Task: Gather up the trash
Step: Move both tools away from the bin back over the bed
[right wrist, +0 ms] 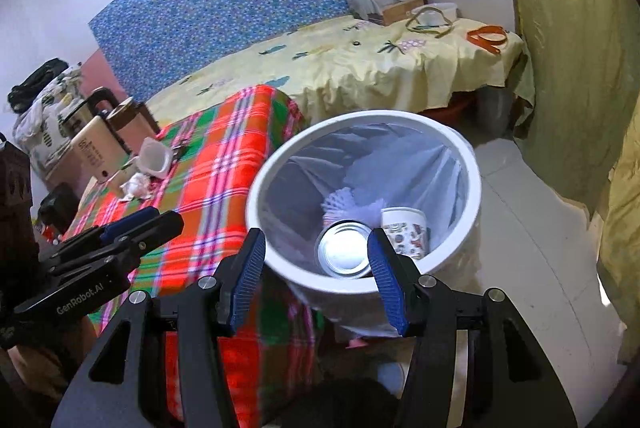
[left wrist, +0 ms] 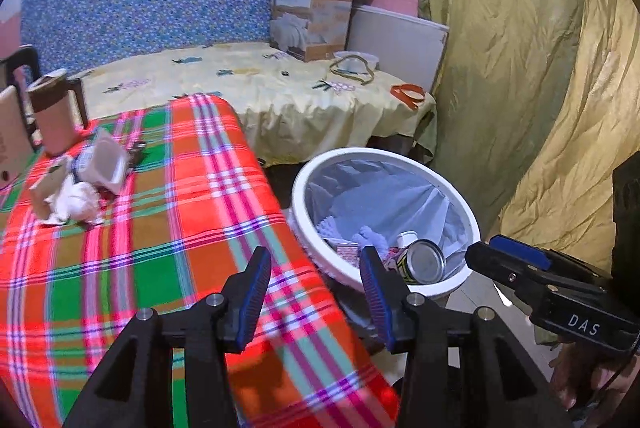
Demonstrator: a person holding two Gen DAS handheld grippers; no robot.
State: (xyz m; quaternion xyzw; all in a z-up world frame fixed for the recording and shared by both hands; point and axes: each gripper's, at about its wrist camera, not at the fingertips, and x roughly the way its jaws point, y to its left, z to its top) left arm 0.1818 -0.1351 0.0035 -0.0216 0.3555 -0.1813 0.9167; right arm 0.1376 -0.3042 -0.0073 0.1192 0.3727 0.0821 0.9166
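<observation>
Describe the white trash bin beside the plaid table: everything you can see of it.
The trash bin is round, white and looks plastic, standing upright on the pale floor against the plaid-covered table's corner. A thin translucent liner hangs inside. In it lie a metal can on its side, a printed paper cup and white crumpled paper. Neither gripper touches it.

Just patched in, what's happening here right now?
A person is clearing trash with two handheld grippers. Both the left gripper and the right gripper are open with nothing between their fingers, near the white bin. A tin can and a paper cup already lie inside it. Crumpled tissue and a plastic container are on the plaid table.
</observation>
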